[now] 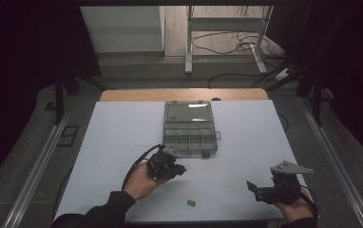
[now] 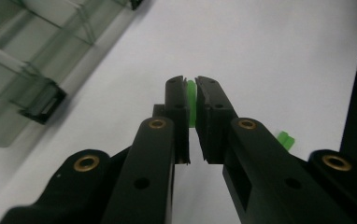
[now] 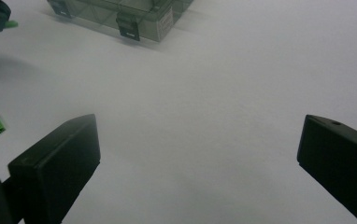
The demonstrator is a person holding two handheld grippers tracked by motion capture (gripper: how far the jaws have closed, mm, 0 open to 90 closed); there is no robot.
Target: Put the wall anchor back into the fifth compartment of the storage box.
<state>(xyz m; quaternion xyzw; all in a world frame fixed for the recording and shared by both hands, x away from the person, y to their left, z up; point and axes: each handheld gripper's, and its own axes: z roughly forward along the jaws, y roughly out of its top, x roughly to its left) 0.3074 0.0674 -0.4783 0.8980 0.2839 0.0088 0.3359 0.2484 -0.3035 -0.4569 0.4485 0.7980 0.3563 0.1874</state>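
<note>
- The left gripper (image 2: 190,86), matte black plastic with brass-ringed pivots, is clenched on a small bright green plastic piece (image 2: 191,100); the piece sits between the flat pads with its long axis running along the jaws, its tip pointing away from the camera (how far it reaches back I cannot tell).
- In the high view this left gripper (image 1: 182,169) hangs over the white smooth table sheet (image 1: 122,137), just off the near left corner of the clear smoky plastic compartment box (image 1: 189,128), whose lid lies open toward the far edge.
- A second small green ribbed plastic block (image 1: 191,203) lies flat on the sheet near the near edge, between the two hands; its long axis runs roughly along that edge.
- The right gripper (image 3: 200,154) has its blunt black jaws spread wide with nothing between them, above bare sheet near the near right corner.
</note>
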